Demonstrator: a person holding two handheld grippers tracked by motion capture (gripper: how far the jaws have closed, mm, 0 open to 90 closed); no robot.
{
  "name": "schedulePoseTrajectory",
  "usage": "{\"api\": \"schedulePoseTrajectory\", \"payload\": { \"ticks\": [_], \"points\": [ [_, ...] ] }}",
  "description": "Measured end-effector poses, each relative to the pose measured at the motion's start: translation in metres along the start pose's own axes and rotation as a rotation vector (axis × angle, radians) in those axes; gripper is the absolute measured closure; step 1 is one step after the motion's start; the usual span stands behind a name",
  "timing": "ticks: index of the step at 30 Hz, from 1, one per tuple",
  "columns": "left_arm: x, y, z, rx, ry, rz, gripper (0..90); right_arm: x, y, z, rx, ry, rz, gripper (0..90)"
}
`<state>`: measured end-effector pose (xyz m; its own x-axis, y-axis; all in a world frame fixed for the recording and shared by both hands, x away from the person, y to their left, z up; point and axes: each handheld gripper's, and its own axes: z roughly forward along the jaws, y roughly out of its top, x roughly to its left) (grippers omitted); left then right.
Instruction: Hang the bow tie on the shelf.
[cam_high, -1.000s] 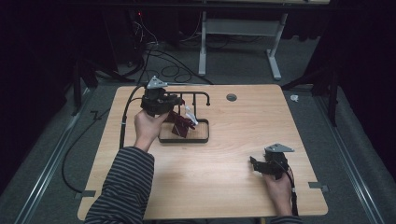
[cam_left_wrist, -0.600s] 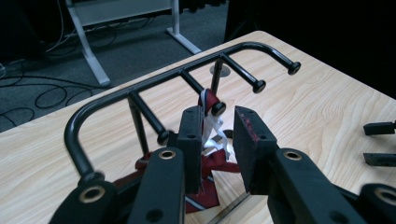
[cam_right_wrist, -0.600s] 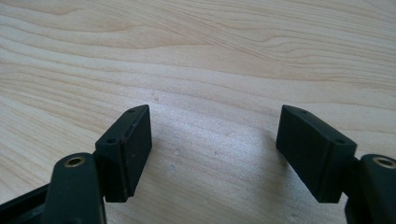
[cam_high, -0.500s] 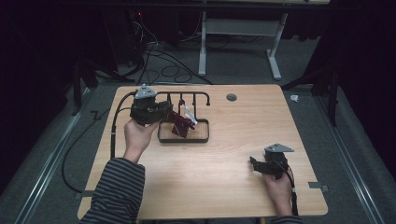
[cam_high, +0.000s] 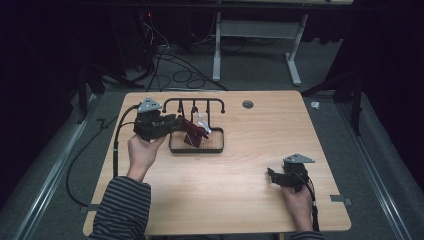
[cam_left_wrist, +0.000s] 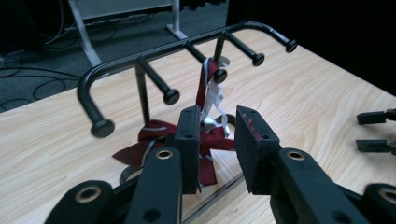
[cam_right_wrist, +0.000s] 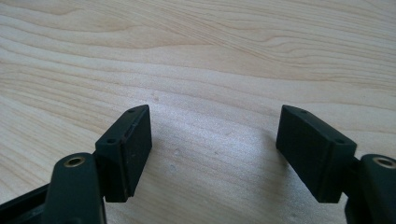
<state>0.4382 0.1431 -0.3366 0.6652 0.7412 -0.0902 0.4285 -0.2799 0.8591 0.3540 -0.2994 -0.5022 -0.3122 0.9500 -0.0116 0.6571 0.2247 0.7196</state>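
Note:
A black peg rack stands on an oval wooden base at the table's back left. A dark red and white ribbon hangs from one middle peg, and its lower part lies bunched on the base. My left gripper is just left of the rack, pointing at the ribbon. Its jaws are open with nothing between them, a short way in front of the hanging strip. My right gripper rests low over the table at the front right, open over bare wood.
The rack's other pegs are bare. A round cable hole sits near the table's back edge. The left gripper's cable runs off the left side. The right gripper's jaws show far off in the left gripper view.
My left gripper has drawn back from the rack, to the left and toward the person. The ribbon stays on its peg. The right gripper has not moved.

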Motion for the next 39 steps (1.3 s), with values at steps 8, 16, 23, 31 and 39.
{"api": "schedulePoseTrajectory", "payload": {
  "ticks": [8,16,23,31,39],
  "points": [
    [0.002,-0.008,-0.007,-0.005,0.002,-0.014,70.9,0.0,0.0,0.0,0.0,0.0,0.0,27.9],
    [0.003,-0.016,-0.013,-0.001,0.003,-0.028,69.6,0.0,0.0,0.0,0.0,0.0,-0.001,27.9],
    [0.004,-0.024,-0.021,-0.002,0.013,-0.035,69.5,0.0,0.0,0.0,0.0,0.0,-0.002,27.9],
    [0.006,-0.031,-0.025,-0.002,0.024,-0.046,69.5,0.0,0.0,0.0,0.0,0.0,-0.002,27.9],
    [0.005,-0.04,-0.029,0.003,0.033,-0.056,69.1,0.0,0.0,0.0,0.0,0.0,0.0,27.9]
  ]
}}
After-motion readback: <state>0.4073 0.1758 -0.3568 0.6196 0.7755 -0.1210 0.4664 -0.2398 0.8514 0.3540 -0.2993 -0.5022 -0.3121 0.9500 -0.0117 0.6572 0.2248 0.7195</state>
